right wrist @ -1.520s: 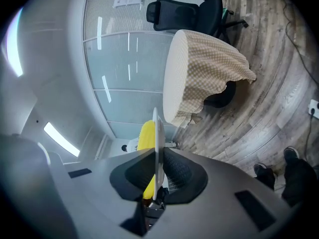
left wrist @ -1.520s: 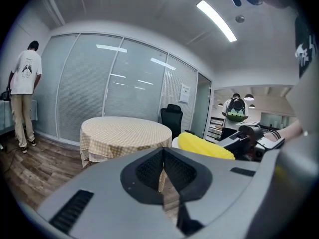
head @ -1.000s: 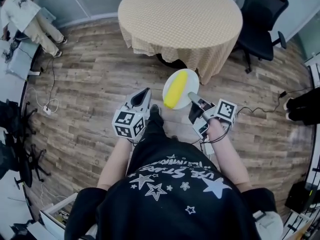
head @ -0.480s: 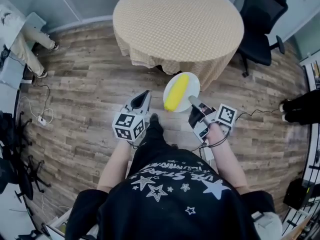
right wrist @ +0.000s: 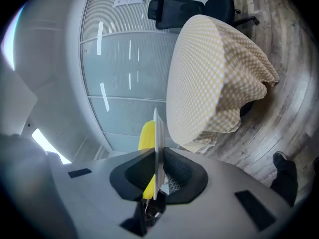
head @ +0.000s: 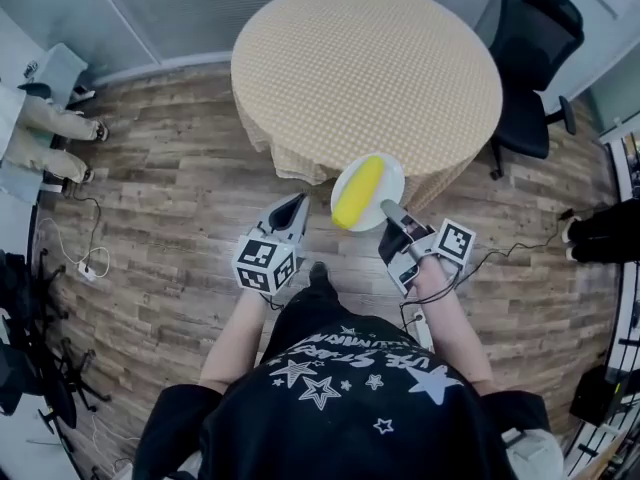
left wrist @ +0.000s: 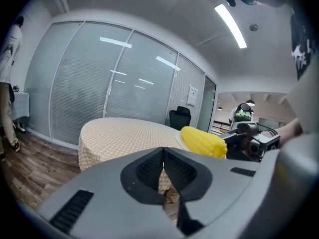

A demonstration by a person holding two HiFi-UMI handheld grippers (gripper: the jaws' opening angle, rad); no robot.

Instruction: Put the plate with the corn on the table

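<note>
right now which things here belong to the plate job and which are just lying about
Job: plate, held by the right hand-held gripper; corn on it; round table.
Just around: office chair; floor cables; left hand-held gripper, shut and empty.

The corn (head: 357, 191) lies on the plate (head: 389, 182), whose near rim sits in the right claw (head: 386, 209). The plate hangs at the bench's (head: 366, 63) near edge, seemingly just short of it. The left claw (head: 294, 208) is left of the plate, and a chair (head: 530, 58) stands right of the bench.
</note>
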